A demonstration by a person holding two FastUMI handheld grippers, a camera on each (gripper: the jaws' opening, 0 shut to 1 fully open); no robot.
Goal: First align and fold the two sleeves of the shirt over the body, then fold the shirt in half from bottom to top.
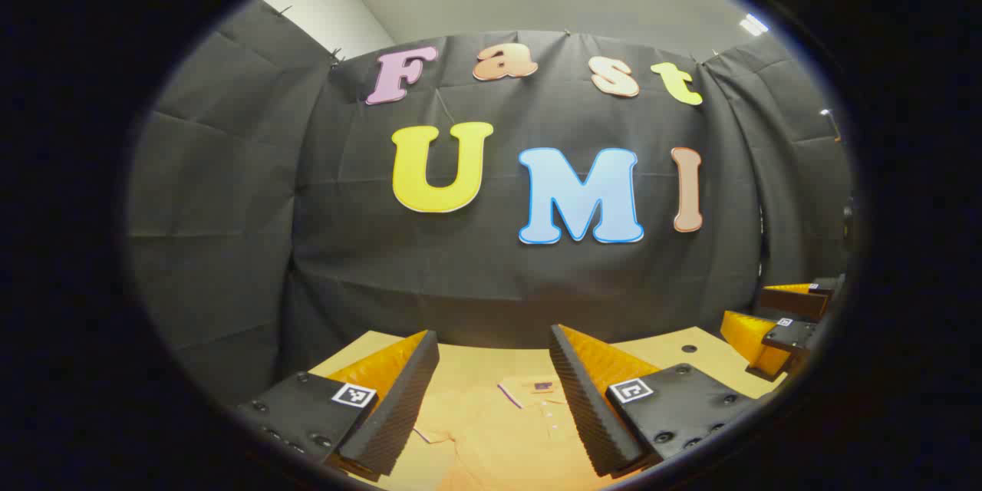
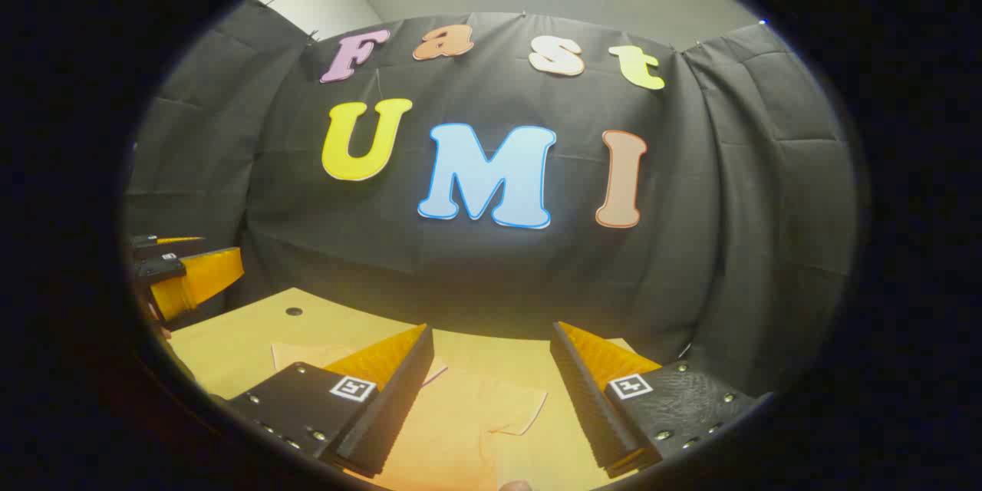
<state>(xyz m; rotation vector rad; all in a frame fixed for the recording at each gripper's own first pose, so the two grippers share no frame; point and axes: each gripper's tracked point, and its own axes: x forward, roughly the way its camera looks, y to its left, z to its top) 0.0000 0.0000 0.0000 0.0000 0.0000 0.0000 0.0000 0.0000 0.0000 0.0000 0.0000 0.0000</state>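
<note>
The shirt lies flat on the table at six o'clock, below and between the fingers of the left gripper and of the right gripper, both spread wide and holding nothing, with no legible writing on the shirt.

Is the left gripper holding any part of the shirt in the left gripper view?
No. The left gripper is open above the table, its fingers apart, with the shirt lying flat between and below them, ungripped.
</note>
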